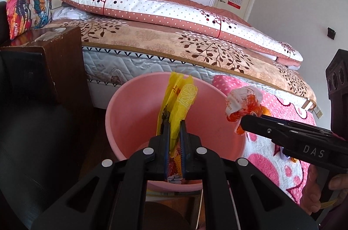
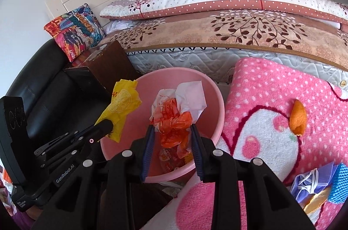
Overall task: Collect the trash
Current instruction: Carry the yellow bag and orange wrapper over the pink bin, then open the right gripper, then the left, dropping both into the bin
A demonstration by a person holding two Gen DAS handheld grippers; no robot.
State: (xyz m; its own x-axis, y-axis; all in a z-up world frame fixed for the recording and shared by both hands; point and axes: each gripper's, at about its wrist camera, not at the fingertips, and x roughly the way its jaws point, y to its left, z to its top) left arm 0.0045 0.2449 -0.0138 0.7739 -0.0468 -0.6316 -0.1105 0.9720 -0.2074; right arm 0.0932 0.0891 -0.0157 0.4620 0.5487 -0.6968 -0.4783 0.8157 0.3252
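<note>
A pink bin (image 1: 134, 112) stands on the floor beside the bed; it also shows in the right wrist view (image 2: 215, 108). My left gripper (image 1: 174, 123) is shut on a yellow wrapper (image 1: 180, 99) and holds it over the bin; the wrapper also shows in the right wrist view (image 2: 121, 103). My right gripper (image 2: 171, 127) is shut on a crumpled orange and white wrapper (image 2: 176, 112) over the bin; that wrapper appears in the left wrist view (image 1: 243, 103) at the bin's right rim. A little trash lies at the bin's bottom (image 2: 169, 158).
A pink blanket (image 2: 271, 121) on the right carries an orange peel (image 2: 298, 116), a purple face mask (image 2: 306, 186) and a blue cloth (image 2: 341, 184). A dark wooden nightstand (image 1: 43, 69) and black seat (image 2: 43, 103) stand left of the bin. The bed (image 1: 174, 42) is behind.
</note>
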